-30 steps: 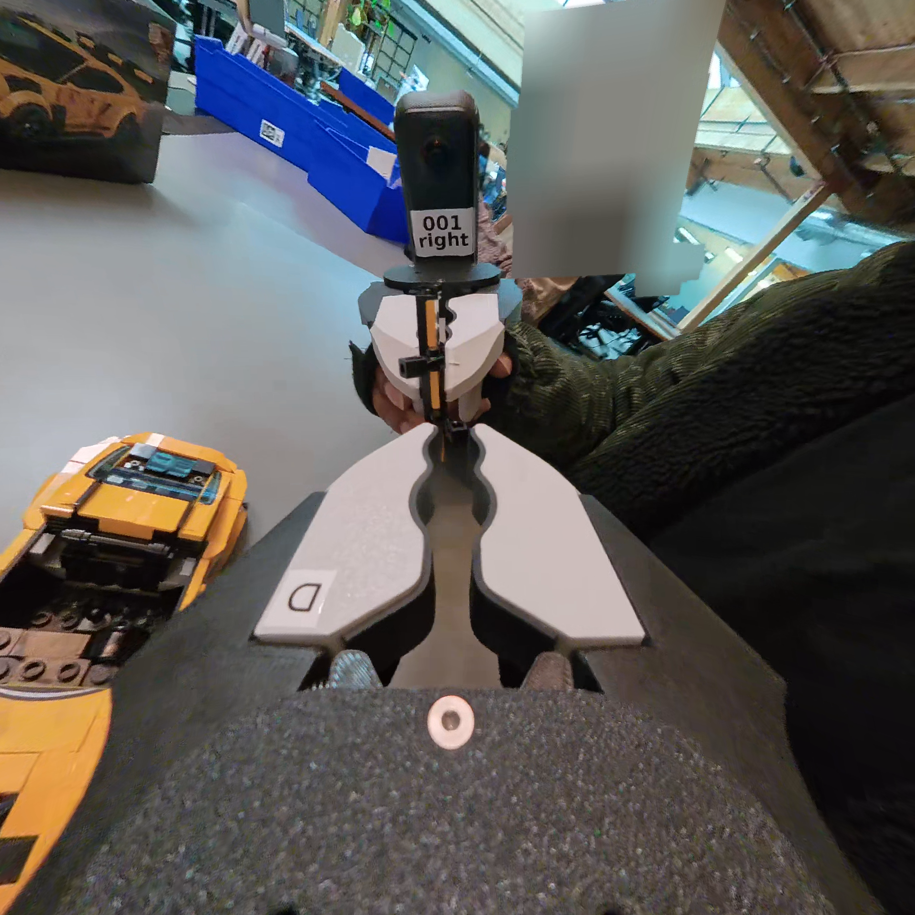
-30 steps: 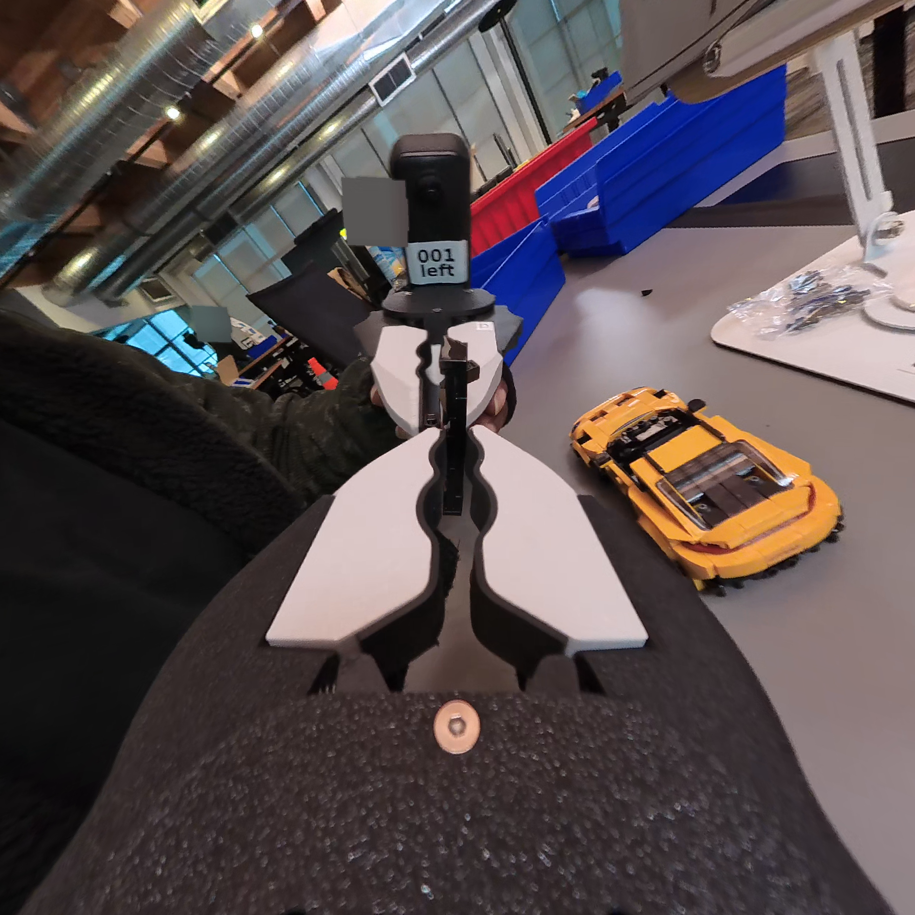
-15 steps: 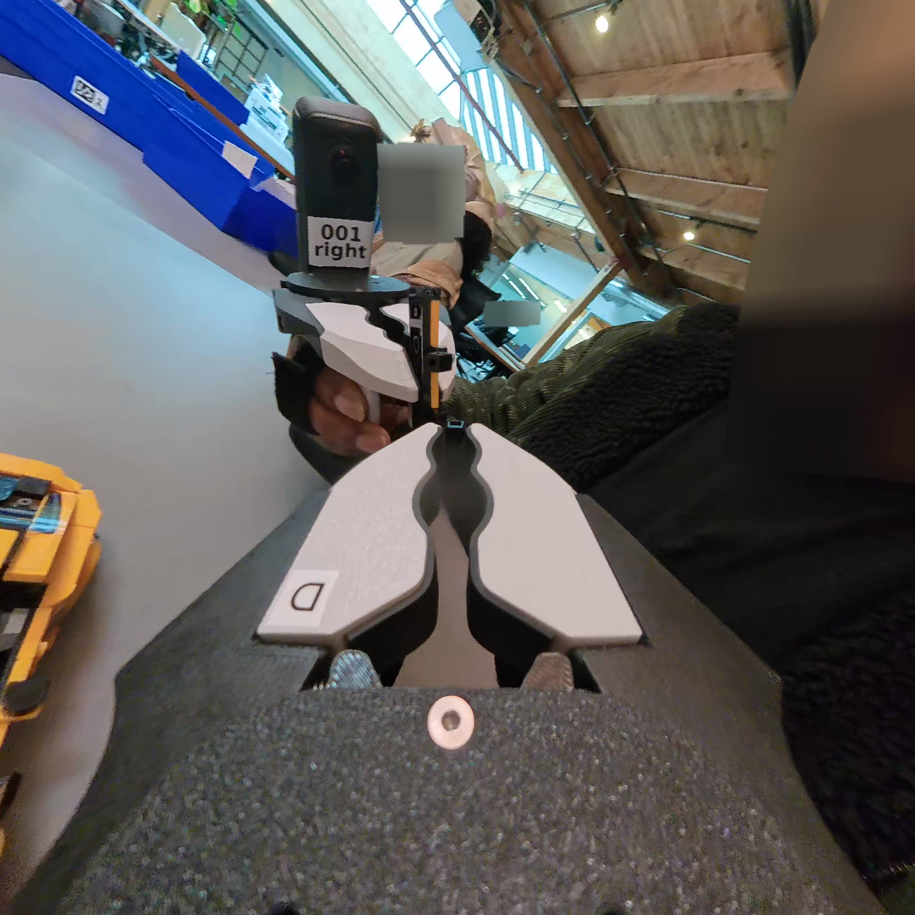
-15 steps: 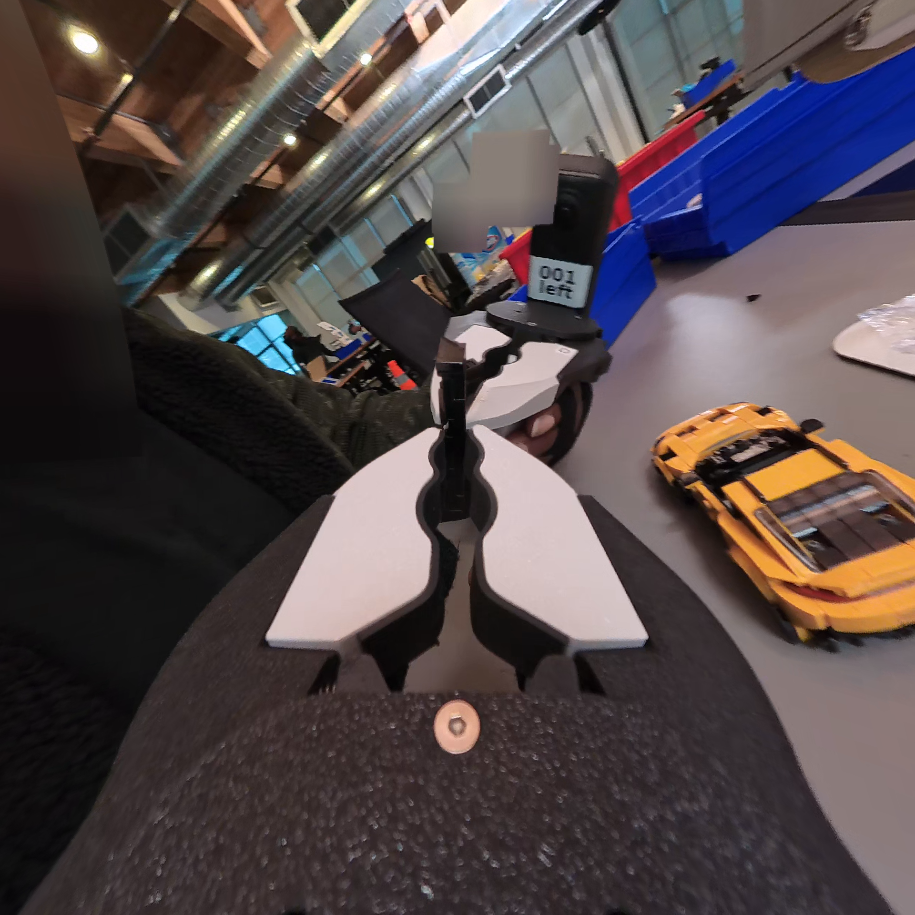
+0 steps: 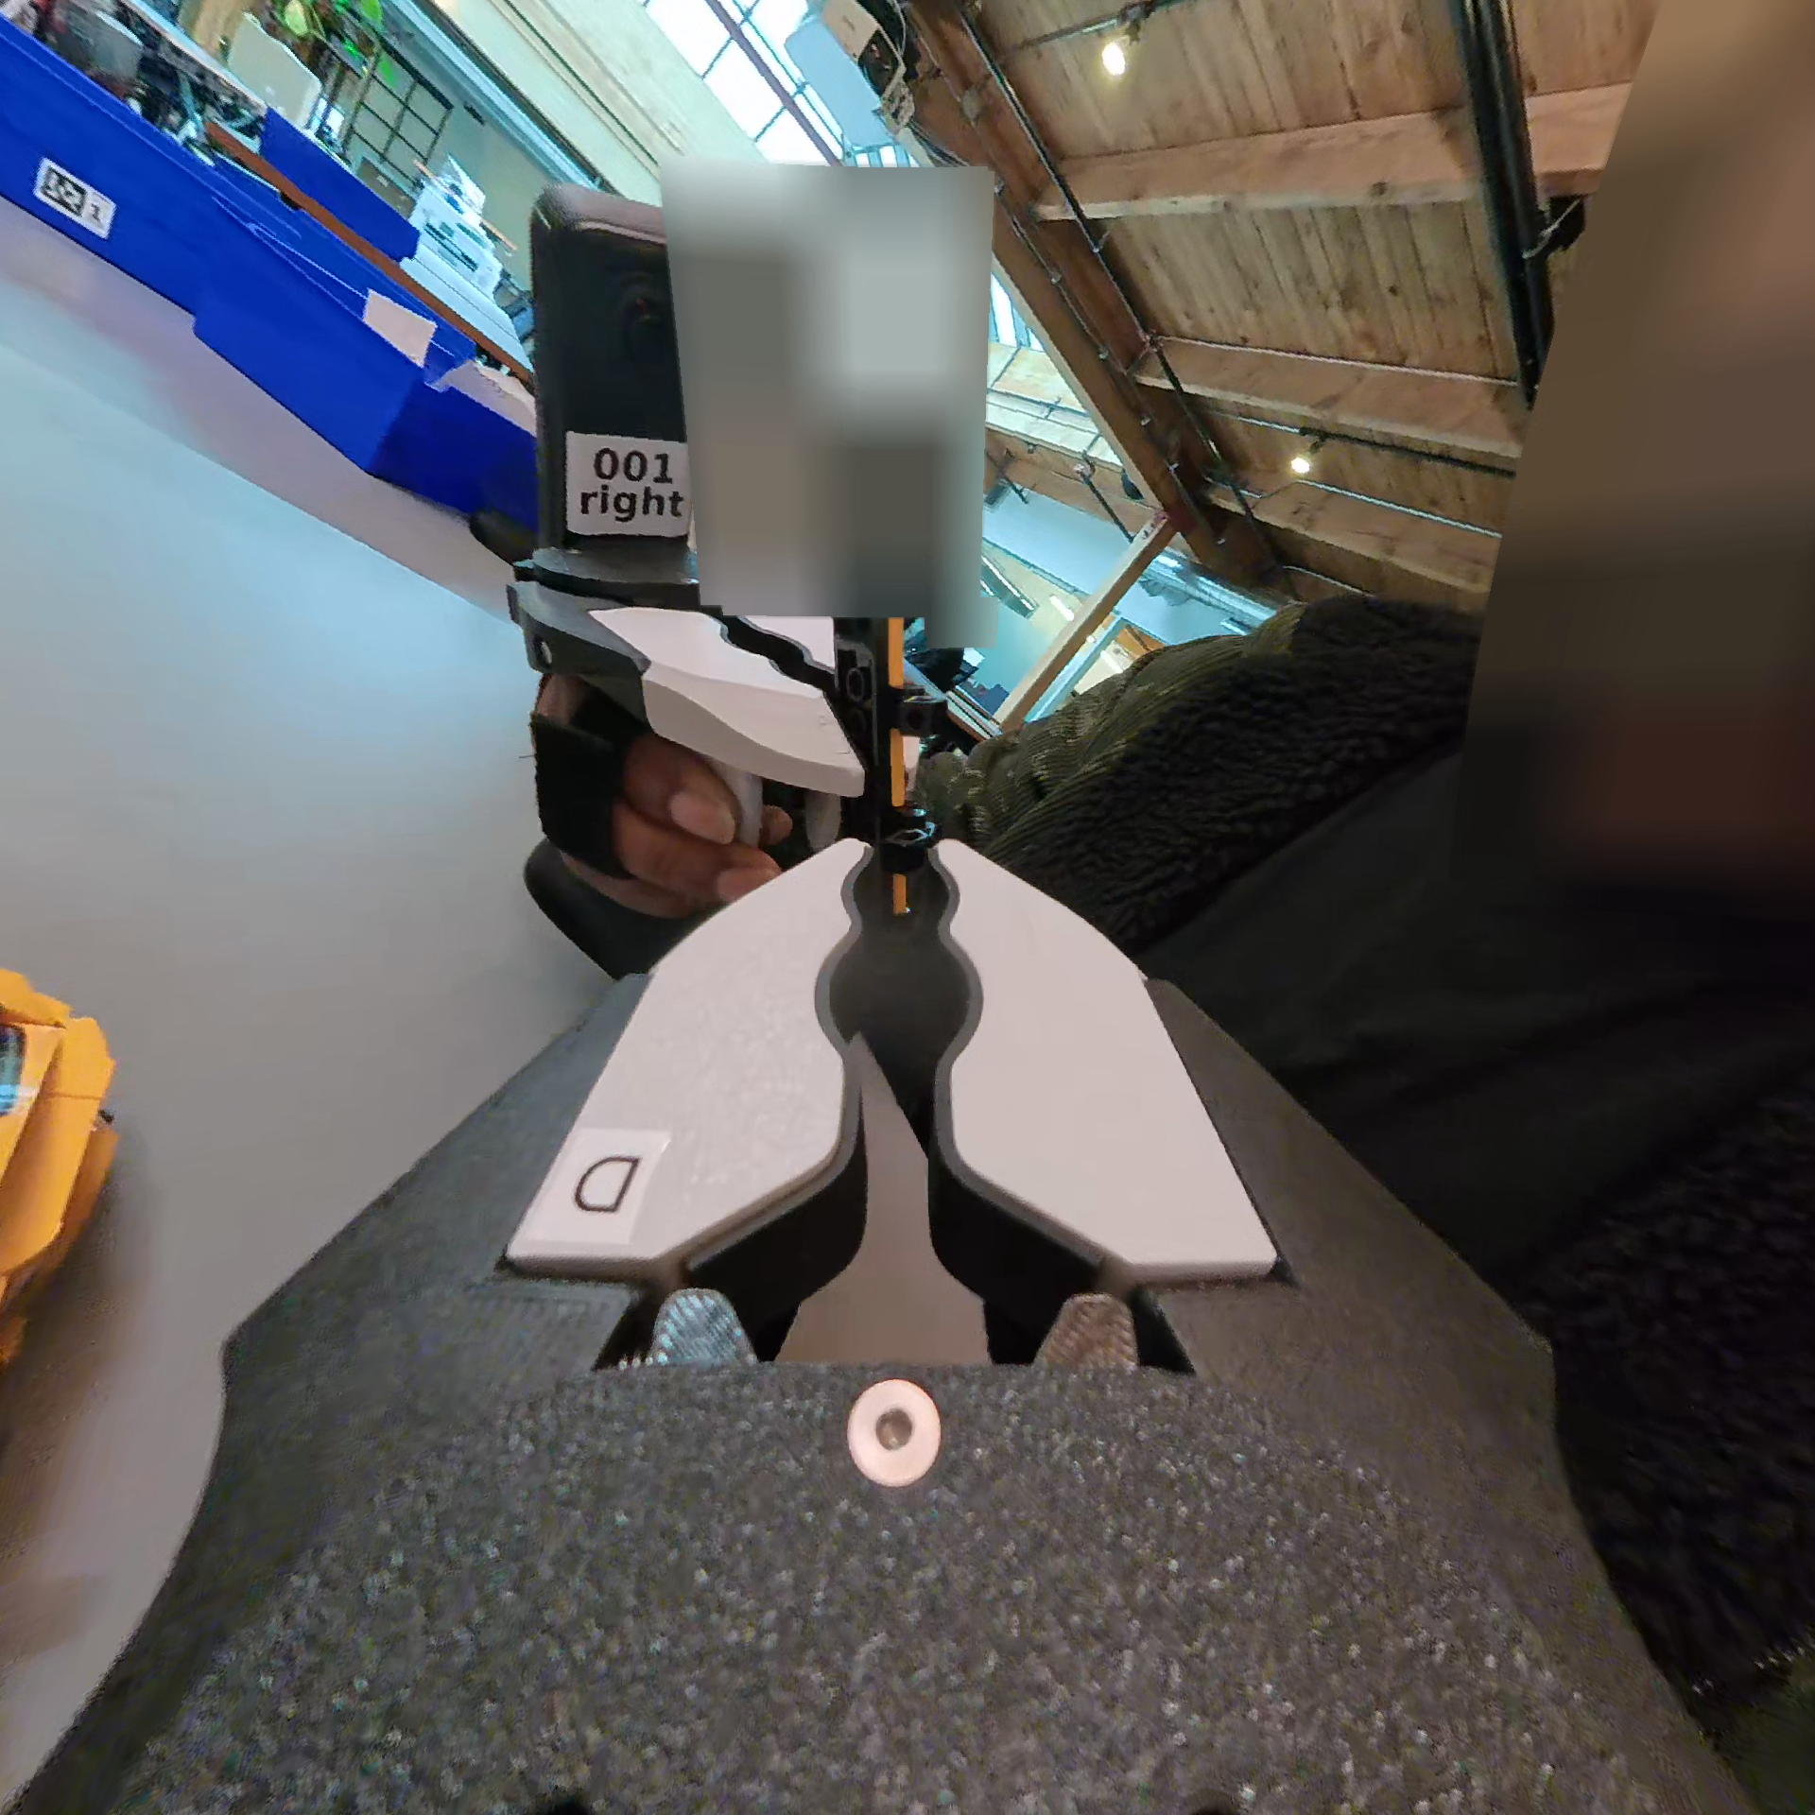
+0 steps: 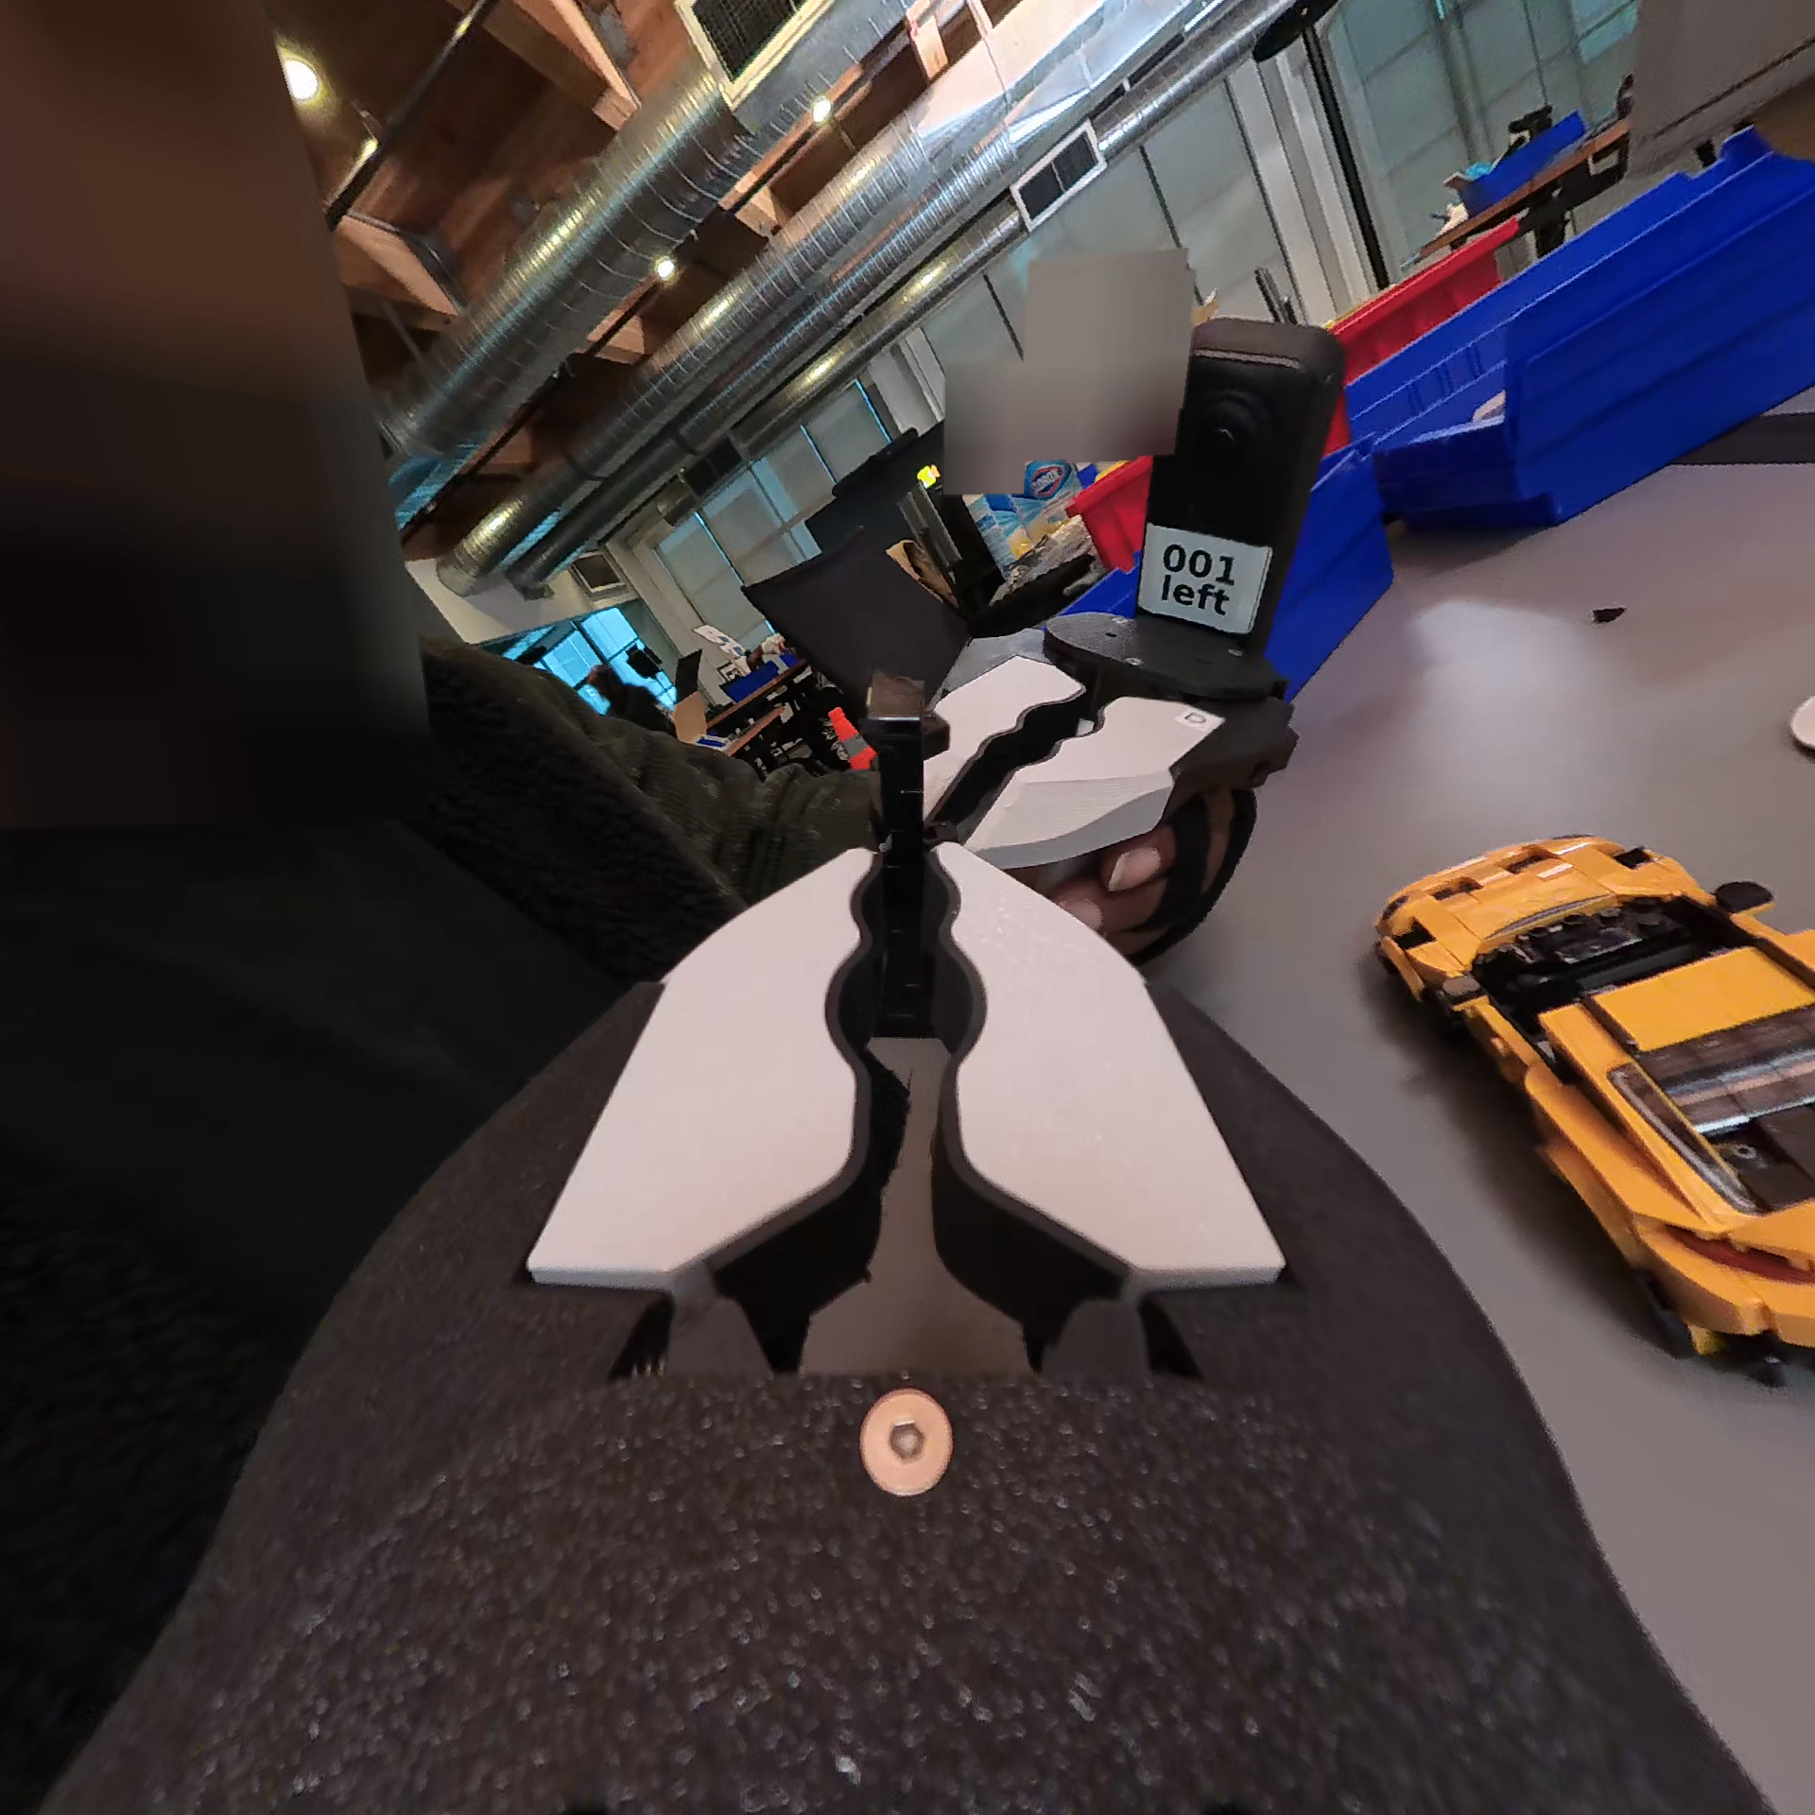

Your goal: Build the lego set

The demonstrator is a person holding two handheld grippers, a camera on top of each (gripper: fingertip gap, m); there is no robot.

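A slim black and yellow lego piece (image 5: 869,692) is held in the air between both grippers. My left gripper (image 5: 899,859) is shut on a small black part at its lower end. My right gripper (image 6: 902,864) is shut on the black piece (image 6: 899,766), which sticks up past its fingertips. In the left wrist view the right gripper (image 5: 847,707) lies sideways, pointing right. In the right wrist view the left gripper (image 6: 948,815) comes in from the right at an angle. The yellow lego car (image 6: 1621,1061) sits on the grey table (image 6: 1473,737); only its edge (image 5: 49,1129) shows in the left wrist view.
Blue bins (image 6: 1621,393) and a red bin (image 6: 1404,304) line the far side of the table; the blue bins also show in the left wrist view (image 5: 295,324). A person's dark fleece sleeve (image 6: 589,835) and body are close behind both grippers. Left and right tips are no more than a few centimetres apart.
Both grippers have turned from facing each other head-on to meeting at an angle, still holding the piece. The car has slid toward the edge of both views.
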